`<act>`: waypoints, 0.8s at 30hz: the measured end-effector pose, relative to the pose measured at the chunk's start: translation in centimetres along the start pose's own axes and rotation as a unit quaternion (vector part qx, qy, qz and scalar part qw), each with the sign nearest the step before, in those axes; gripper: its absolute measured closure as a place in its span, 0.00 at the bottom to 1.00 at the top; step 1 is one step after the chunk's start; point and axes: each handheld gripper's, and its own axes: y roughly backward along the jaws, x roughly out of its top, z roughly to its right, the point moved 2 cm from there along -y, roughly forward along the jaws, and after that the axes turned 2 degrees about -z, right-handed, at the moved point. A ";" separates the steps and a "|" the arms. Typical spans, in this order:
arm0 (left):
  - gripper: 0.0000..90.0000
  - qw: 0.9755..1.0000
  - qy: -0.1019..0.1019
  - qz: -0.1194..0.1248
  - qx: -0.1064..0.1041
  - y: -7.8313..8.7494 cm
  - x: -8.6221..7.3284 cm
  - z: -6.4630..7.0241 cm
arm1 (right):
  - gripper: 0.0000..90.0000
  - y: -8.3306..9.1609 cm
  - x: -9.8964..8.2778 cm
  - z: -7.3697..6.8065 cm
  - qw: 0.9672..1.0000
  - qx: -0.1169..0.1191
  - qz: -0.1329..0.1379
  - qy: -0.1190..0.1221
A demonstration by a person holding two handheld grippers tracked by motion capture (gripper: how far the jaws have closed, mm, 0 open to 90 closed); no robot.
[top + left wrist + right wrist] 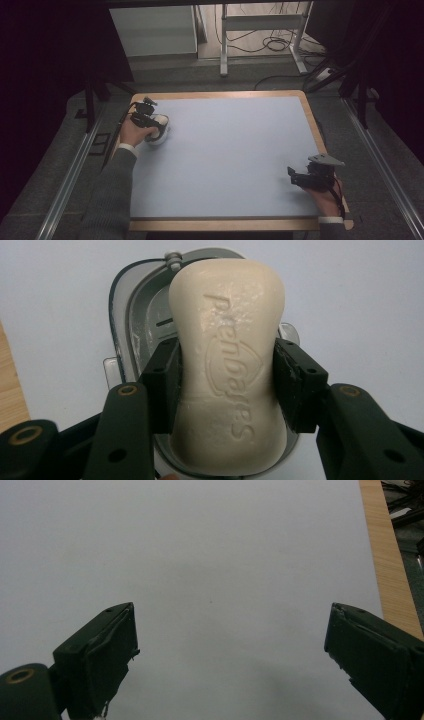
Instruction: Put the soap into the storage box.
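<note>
A cream bar of soap (227, 360) with raised lettering is clamped by its waist between the two black pads of my left gripper (226, 385). It hangs just over an open grey and white soap dish (131, 315); whether it touches the dish I cannot tell. In the high view the left gripper (148, 120) is at the mat's far left, over the white dish (159, 136). My right gripper (300, 176) rests near the mat's right edge, and in its own view the right gripper (230, 655) stands open with nothing between its pads.
A pale blue mat (225, 155) covers the wooden table (315, 122). Metal rails (70, 175) run along both sides. A white frame and cables (270, 42) stand beyond the far edge.
</note>
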 end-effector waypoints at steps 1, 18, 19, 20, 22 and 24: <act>0.55 1.000 0.000 0.000 0.000 0.0 0.0 0.0 | 0.07 0.0 0.0 0.0 1.000 0.000 0.000 0.000; 0.34 0.995 -0.045 0.083 0.000 3.5 -0.6 3.1 | 0.07 0.0 0.0 -0.1 1.000 -0.001 0.001 0.001; 0.33 0.995 -0.052 0.088 -0.005 3.5 -0.8 3.5 | 0.07 0.0 0.0 -0.1 1.000 -0.001 0.001 0.002; 0.33 0.994 -0.057 0.093 -0.009 3.6 -1.1 3.9 | 0.07 0.0 0.0 -0.1 1.000 -0.001 0.000 0.002; 0.32 0.993 -0.067 0.097 -0.020 3.6 -1.6 4.6 | 0.07 0.1 0.0 -0.1 1.000 -0.001 0.001 0.001; 0.31 0.992 -0.073 0.097 -0.025 3.5 -1.9 4.9 | 0.07 0.1 0.0 -0.1 1.000 -0.001 0.001 0.001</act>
